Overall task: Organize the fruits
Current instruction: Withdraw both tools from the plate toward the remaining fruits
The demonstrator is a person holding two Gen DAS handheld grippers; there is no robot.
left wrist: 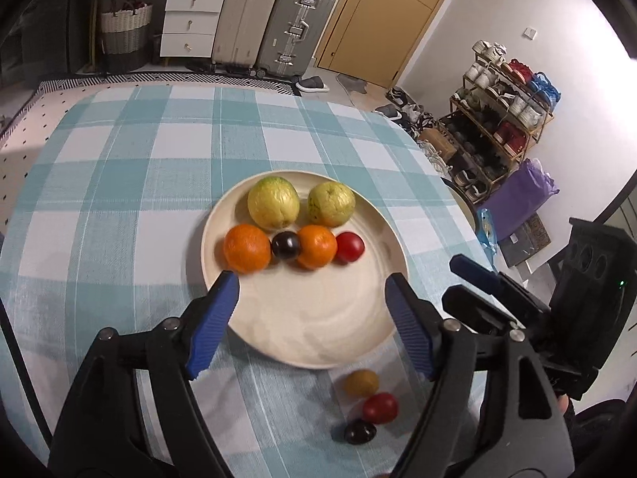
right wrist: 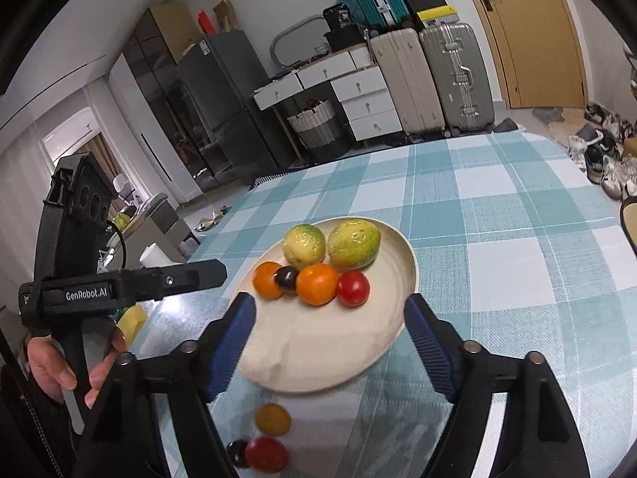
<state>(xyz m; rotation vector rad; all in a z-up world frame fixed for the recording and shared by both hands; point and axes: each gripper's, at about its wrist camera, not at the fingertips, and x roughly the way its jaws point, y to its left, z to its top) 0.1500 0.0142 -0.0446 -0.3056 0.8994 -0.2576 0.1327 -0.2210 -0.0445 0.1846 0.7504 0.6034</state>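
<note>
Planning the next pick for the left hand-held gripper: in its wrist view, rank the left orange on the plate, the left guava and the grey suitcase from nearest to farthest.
From the left hand-held gripper:
1. Left orange, plate's left side, just beyond the left fingertip.
2. Left guava, behind it at the plate's far edge.
3. Grey suitcase, on the floor past the table.

Both the left gripper [left wrist: 310, 283] and right gripper [right wrist: 330, 306] have black frames, silver screws and ribbed blue pads [left wrist: 213, 318]; "GenRobot.AI" in white marks the left.
</note>
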